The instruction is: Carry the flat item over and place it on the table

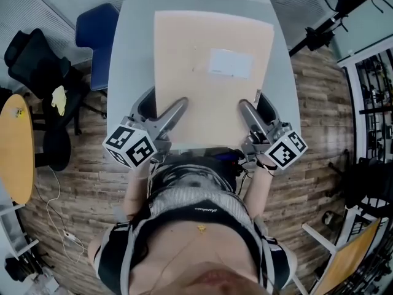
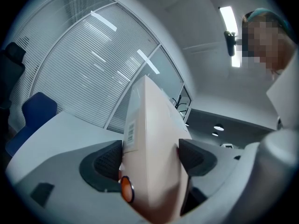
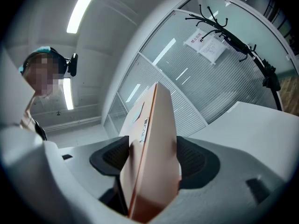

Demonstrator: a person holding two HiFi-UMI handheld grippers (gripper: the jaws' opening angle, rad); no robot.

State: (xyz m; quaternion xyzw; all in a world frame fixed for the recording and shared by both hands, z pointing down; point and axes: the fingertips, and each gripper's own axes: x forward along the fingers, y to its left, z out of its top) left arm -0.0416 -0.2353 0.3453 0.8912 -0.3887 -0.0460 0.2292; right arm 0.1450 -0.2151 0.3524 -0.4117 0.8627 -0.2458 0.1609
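Grey table (image 1: 132, 48) at frame centre, wood floor around. Flat cardboard box (image 1: 212, 78) sits over it, long axis running toward top of frame (label upper right). Left gripper (image 1: 176, 110) and right gripper (image 1: 247, 110) each clamp its bottom edge, side by side; box possibly not yet resting on the tabletop.

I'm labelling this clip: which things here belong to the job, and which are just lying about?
In the job: flat tan box, clamped by the left hand-held gripper and right hand-held gripper; grey table.
Lying about: blue chair; black chair; round wooden table; black stand.
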